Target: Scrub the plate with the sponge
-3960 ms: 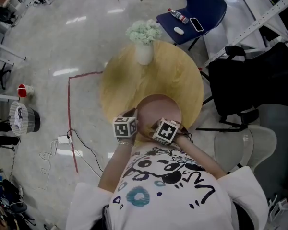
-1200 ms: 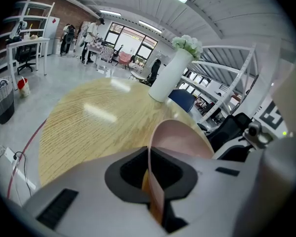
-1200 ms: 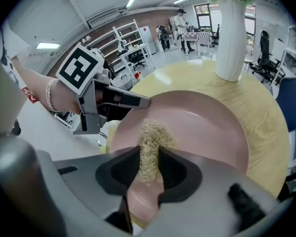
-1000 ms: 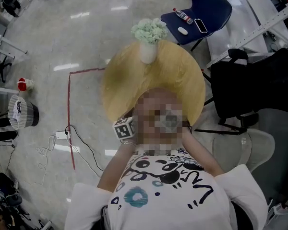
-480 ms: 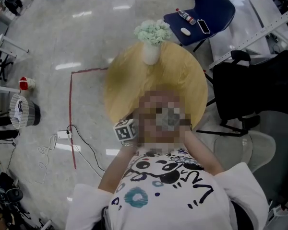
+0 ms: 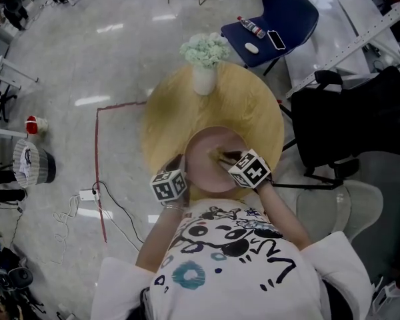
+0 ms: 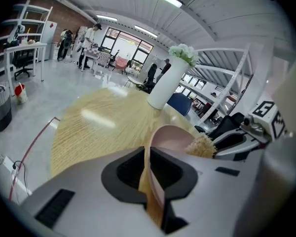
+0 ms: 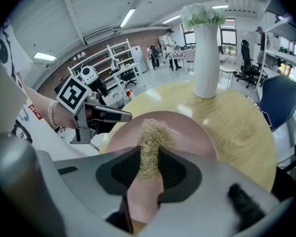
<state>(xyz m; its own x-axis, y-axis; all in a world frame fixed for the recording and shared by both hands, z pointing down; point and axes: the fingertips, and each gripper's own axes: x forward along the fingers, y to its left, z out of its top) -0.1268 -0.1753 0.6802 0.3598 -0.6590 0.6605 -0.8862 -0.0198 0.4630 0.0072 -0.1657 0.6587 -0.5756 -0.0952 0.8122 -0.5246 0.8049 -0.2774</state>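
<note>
Left gripper jaws clamp the plate rim. Right gripper jaws, pinching the sponge, have shifted across it: scrubbing continues.

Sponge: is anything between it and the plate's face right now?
Nothing visible. The sponge, pinched in the right hand-held gripper, sits right over the plate, with only bare pink surface around it. The left hand-held gripper clamps the plate's rim off to one side, apart from the sponge.
</note>
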